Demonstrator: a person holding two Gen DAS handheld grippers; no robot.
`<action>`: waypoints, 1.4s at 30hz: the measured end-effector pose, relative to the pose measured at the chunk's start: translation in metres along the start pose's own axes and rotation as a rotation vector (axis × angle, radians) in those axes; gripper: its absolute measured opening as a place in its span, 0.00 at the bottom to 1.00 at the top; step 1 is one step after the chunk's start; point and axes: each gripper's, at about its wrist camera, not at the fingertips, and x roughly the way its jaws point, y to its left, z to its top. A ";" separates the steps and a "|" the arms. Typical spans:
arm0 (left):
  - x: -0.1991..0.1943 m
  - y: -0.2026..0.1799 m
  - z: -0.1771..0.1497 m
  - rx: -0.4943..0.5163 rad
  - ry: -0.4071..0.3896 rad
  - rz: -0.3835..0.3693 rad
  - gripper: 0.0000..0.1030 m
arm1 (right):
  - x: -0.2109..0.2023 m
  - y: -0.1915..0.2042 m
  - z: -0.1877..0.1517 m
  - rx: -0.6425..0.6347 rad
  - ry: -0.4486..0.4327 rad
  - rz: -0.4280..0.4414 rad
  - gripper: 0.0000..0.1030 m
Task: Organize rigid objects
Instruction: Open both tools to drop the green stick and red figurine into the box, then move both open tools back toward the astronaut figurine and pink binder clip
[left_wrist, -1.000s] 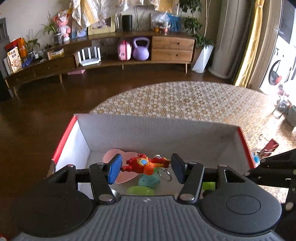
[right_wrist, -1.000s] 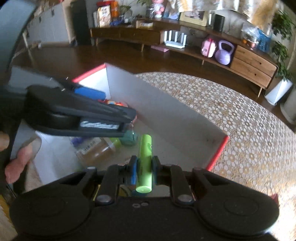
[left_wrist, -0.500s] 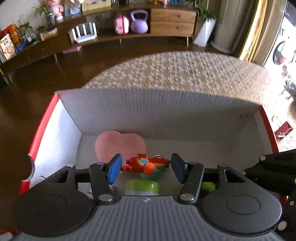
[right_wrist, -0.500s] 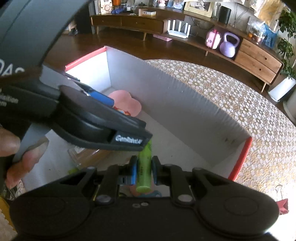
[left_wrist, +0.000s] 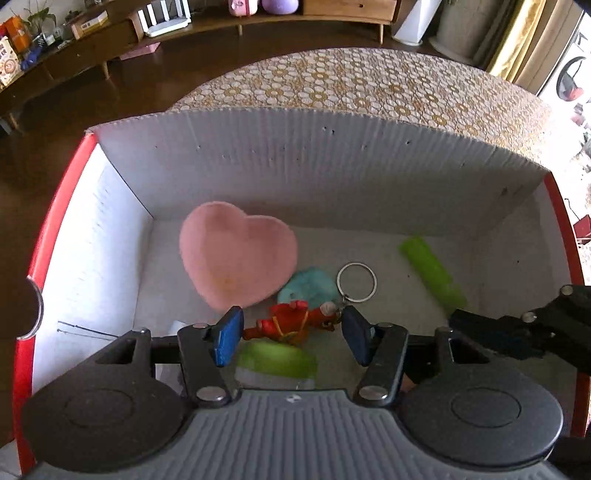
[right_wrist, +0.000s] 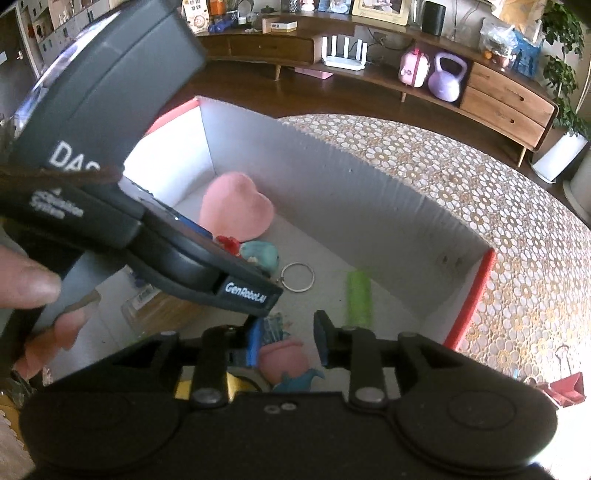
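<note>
Red-edged box (left_wrist: 62, 236) with pink heart (left_wrist: 236, 254), green tube (left_wrist: 430, 269), keyring (left_wrist: 356, 282) inside.

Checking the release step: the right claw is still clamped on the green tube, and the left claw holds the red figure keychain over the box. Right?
Not quite. The right claw is open and empty; the green tube lies on the box floor, as the right wrist view shows. The left claw does hold the red figure keychain.

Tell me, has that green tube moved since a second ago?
Yes. The green tube has left the right tongs, whose jaws have just been opening, and lies on the box floor near its far wall.
</note>
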 end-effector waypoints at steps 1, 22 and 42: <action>-0.002 0.000 -0.001 -0.004 -0.008 0.002 0.57 | -0.002 0.000 -0.001 0.000 -0.003 0.004 0.31; -0.098 -0.011 -0.019 -0.032 -0.245 0.005 0.57 | -0.081 0.002 -0.021 0.033 -0.120 0.019 0.46; -0.179 -0.049 -0.065 0.012 -0.389 -0.033 0.71 | -0.173 -0.005 -0.061 0.063 -0.268 0.056 0.80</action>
